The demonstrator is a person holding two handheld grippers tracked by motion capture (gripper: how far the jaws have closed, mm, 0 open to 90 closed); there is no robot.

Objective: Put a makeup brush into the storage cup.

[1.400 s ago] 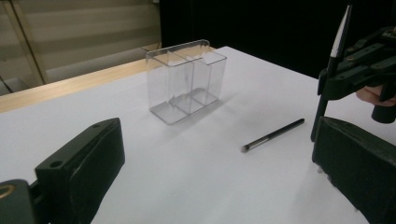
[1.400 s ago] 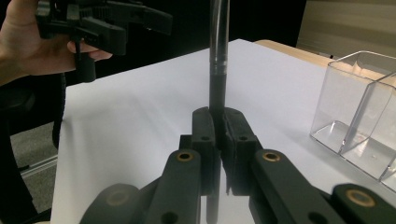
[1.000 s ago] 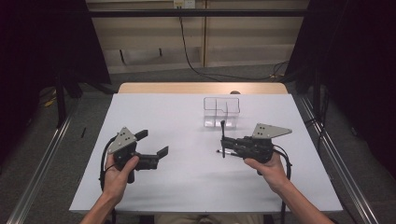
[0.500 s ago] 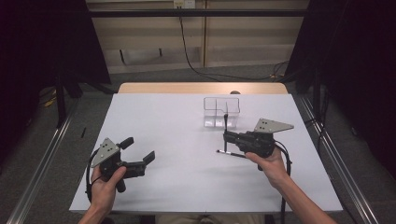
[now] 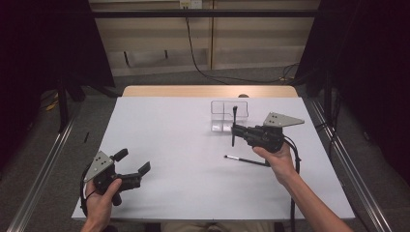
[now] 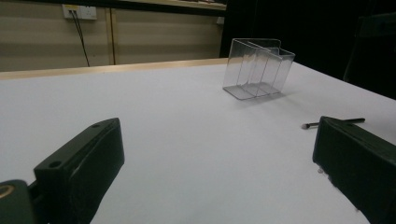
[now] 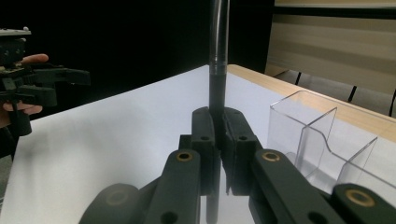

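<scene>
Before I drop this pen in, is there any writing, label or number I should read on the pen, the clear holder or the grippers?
None readable.
Held pen: plain dark barrel, no print visible.
Clear holder: no label.
Pen on the table: too small to tell.
Wall socket: any marking too blurred to read.

Pen (image 5: 234, 126) upright in right tool (image 5: 235, 129)

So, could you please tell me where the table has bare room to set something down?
The widest free patch lies between the left gripper and the clear divided box, reaching the far left corner of the table. It is crowded near the right gripper, its held brush and the loose brush.
</scene>
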